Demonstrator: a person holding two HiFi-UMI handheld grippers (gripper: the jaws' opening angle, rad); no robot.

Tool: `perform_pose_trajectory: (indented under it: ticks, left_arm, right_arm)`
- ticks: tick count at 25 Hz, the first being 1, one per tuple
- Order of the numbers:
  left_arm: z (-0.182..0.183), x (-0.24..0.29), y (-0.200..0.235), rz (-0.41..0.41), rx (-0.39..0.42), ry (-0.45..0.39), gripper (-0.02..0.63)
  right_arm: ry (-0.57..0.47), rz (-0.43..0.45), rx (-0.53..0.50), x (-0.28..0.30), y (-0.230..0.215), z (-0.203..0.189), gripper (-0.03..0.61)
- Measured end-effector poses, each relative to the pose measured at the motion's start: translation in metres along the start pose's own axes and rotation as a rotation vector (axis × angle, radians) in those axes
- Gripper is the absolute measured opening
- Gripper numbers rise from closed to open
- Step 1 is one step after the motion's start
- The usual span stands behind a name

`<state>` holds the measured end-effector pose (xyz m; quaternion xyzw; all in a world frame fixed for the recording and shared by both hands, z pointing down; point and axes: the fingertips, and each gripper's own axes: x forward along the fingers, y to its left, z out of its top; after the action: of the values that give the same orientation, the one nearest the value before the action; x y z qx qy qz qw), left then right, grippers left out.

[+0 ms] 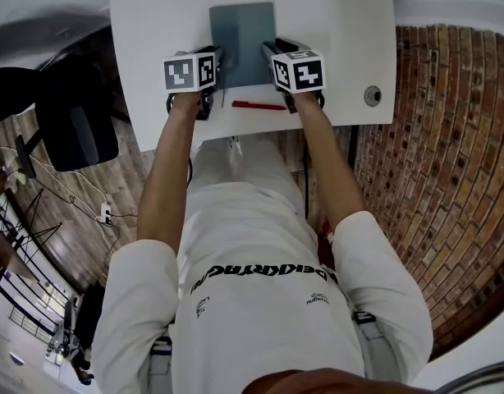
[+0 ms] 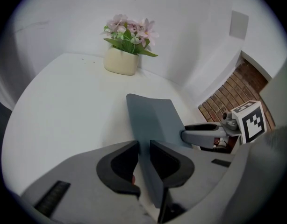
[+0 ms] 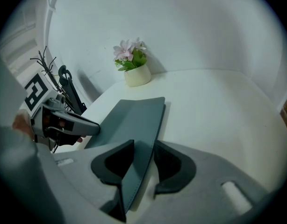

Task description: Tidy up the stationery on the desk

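Gripping one grey folder (image 1: 242, 31) at opposite sides: left tool (image 2: 143, 147) and right tool (image 3: 143, 149), each with jaws clamped on its edge. Red pen (image 1: 258, 105) lies on table (image 1: 153, 23) between tools.

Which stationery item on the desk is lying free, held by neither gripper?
The red pen, loose near the desk's front edge. The grey folder is the other item; the left gripper and right gripper are each shut on its near edge.
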<state>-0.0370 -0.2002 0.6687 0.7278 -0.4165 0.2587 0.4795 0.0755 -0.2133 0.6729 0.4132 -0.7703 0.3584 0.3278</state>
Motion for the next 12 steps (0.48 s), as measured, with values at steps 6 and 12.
perform_pose_trajectory:
  ticks: [6,12]
  left_arm:
    - [-0.0009,0.0013,0.0012,0.003,-0.008,-0.017,0.077]
    - [-0.0003,-0.0035,-0.0008,-0.004,0.011,-0.03,0.077]
  right_arm:
    - [-0.004,0.004,0.02,-0.0005,-0.002,-0.0003,0.135]
    - [-0.026,0.004,0.033,-0.007,-0.0027,-0.0011,0.146]
